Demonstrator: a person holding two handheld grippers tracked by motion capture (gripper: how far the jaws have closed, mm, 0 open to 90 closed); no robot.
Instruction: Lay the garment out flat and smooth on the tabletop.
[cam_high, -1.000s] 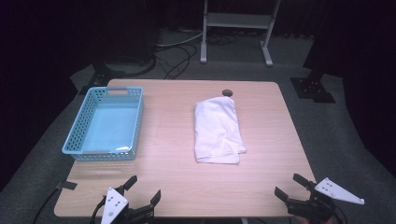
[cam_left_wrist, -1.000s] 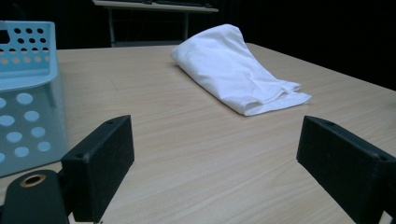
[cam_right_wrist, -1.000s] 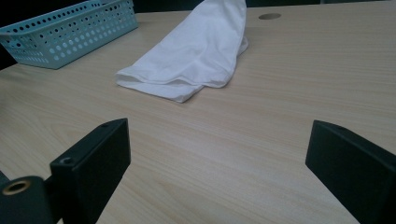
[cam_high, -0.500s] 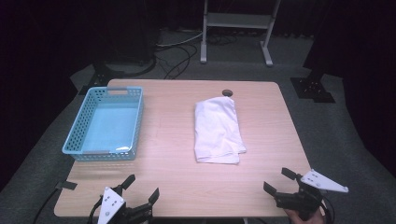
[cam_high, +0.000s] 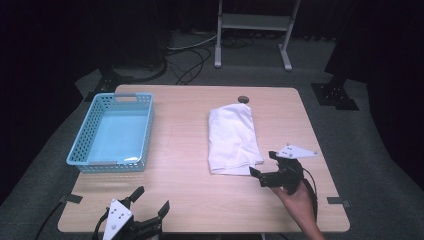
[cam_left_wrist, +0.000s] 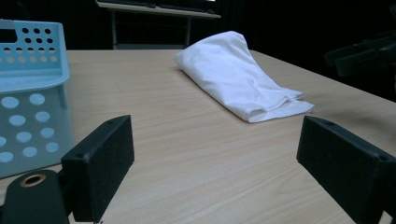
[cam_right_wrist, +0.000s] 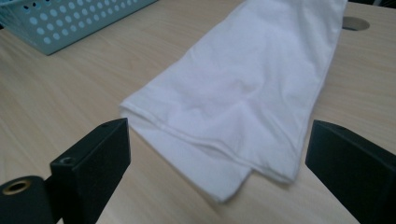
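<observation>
A folded white cloth (cam_high: 232, 138) lies lengthwise on the wooden table (cam_high: 190, 150), right of centre. My right gripper (cam_high: 263, 166) hovers open just off the cloth's near right corner, jaws spread wide and aimed at it. From the right gripper view the cloth (cam_right_wrist: 243, 88) lies between and beyond the two black jaws, its near folded edge a little ahead. At the table's near left edge my left gripper (cam_high: 150, 200) rests open and holds nothing. Its own view looks across the table at the cloth (cam_left_wrist: 238, 74), farther off.
A light blue perforated basket (cam_high: 112, 132) stands empty on the table's left side, also at the left of the left gripper view (cam_left_wrist: 30, 88). A round cable hole (cam_high: 243, 99) sits at the far edge behind the cloth. Dark floor and a metal stand (cam_high: 252, 30) lie beyond.
The right gripper has moved in from the near right corner, forward and left, to the cloth's near right corner. The left gripper has barely moved.
</observation>
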